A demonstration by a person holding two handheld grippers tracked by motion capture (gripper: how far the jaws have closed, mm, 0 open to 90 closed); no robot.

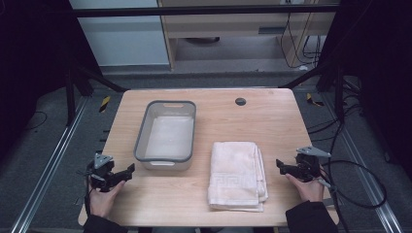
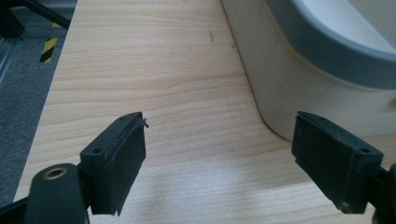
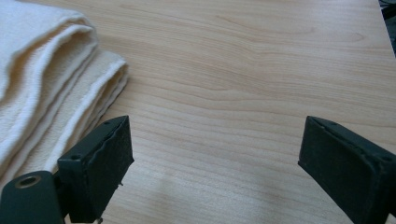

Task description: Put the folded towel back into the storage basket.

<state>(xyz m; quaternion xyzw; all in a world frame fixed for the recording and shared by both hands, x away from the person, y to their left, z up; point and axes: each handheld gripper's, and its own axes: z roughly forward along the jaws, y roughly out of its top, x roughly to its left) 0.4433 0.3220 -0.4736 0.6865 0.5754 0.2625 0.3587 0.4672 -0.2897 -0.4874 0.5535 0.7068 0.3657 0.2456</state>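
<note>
Two forearms in dark sleeves at the near edge of the wooden table (image 1: 243,121), each hand gripping one gripper: two grippers in all. Left gripper (image 1: 127,171) near the table's front left corner, held by the left hand (image 1: 103,196), jaws spread wide with nothing between them, bare wood beneath; grey three-cornered plate on top. From the left gripper view (image 2: 219,154), same wide gap over bare tabletop, with the rounded near corner of the tub (image 2: 299,88) just ahead on the right, apart from the jaws. Right gripper (image 1: 281,165) near the front right edge, held by the right hand (image 1: 307,187), jaws likewise wide apart and holding nothing; cable looping off to the right. From the right gripper view (image 3: 215,158), open gap over bare wood, folded edges of the towel (image 3: 51,88) at the left, close beside one jaw, contact impossible to tell. Between the two grippers, one folded cream towel (image 1: 235,174) lying flat, patterned band near its front end. Farther back and to the left of it, one grey-rimmed rectangular tub (image 1: 167,136), pale inside, standing upright, near the towel but apart. Beyond, toward the far edge, one small dark round cap (image 1: 240,101) set in the tabletop. Past the table, grey floor and pale cabinets.
</note>
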